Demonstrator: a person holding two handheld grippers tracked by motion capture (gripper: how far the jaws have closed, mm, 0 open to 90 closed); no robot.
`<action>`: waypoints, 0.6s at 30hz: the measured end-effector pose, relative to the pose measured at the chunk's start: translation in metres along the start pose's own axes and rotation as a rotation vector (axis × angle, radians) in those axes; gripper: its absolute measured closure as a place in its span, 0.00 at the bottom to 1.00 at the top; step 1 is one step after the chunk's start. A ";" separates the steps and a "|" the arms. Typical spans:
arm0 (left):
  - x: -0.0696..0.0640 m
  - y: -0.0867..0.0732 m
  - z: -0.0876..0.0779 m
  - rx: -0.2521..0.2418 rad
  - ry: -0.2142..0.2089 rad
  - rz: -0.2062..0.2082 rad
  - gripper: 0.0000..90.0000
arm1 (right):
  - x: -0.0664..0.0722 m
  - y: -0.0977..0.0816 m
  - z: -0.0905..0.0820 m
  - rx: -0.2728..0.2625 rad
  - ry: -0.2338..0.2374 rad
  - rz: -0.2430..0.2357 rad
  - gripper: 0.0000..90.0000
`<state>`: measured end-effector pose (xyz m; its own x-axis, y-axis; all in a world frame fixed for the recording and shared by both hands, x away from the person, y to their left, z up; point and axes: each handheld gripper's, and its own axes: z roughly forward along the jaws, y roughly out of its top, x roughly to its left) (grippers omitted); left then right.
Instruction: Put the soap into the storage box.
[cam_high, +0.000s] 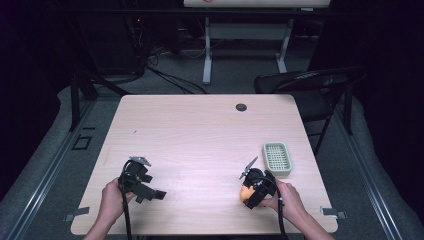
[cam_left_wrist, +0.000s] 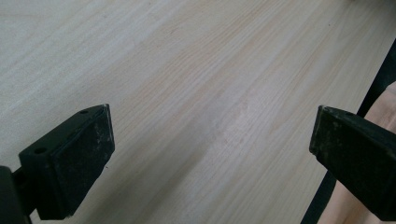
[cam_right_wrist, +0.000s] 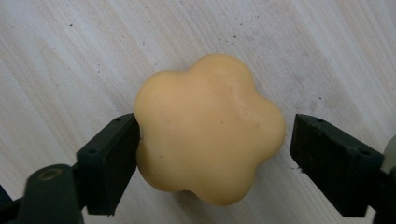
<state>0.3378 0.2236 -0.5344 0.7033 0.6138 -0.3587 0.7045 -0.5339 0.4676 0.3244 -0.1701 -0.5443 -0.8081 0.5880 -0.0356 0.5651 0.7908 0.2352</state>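
A pale orange flower-shaped soap (cam_right_wrist: 210, 130) lies on the light wooden table (cam_high: 200, 130) near its front right. My right gripper (cam_right_wrist: 217, 140) stands open around it: one jaw touches the soap's side and a small gap separates the other jaw from it. In the high view the soap (cam_high: 245, 192) peeks out beside the right gripper (cam_high: 257, 189), held by a hand. My left gripper (cam_high: 152, 196) rests near the front left, open, with bare wood between its jaws in the left gripper view (cam_left_wrist: 210, 140).
A pale green slatted soap dish (cam_high: 276, 158) sits just behind and to the right of the right gripper. A dark grommet (cam_high: 241, 107) marks the table's far edge. A black chair (cam_high: 310, 85) stands beyond the far right corner.
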 end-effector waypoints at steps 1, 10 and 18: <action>0.000 0.000 0.000 0.001 -0.003 0.000 0.00 | 0.000 0.001 0.000 0.007 -0.002 -0.004 0.21; -0.002 0.000 0.001 0.011 -0.004 0.000 0.00 | 0.003 0.003 0.001 0.017 0.013 -0.006 0.29; -0.003 0.002 0.004 0.016 -0.016 0.012 0.00 | 0.004 0.003 0.001 0.016 -0.001 -0.012 0.29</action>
<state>0.3375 0.2184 -0.5353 0.7129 0.5981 -0.3662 0.6975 -0.5507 0.4586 0.3232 -0.1653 -0.5447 -0.8144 0.5790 -0.0395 0.5583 0.8002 0.2191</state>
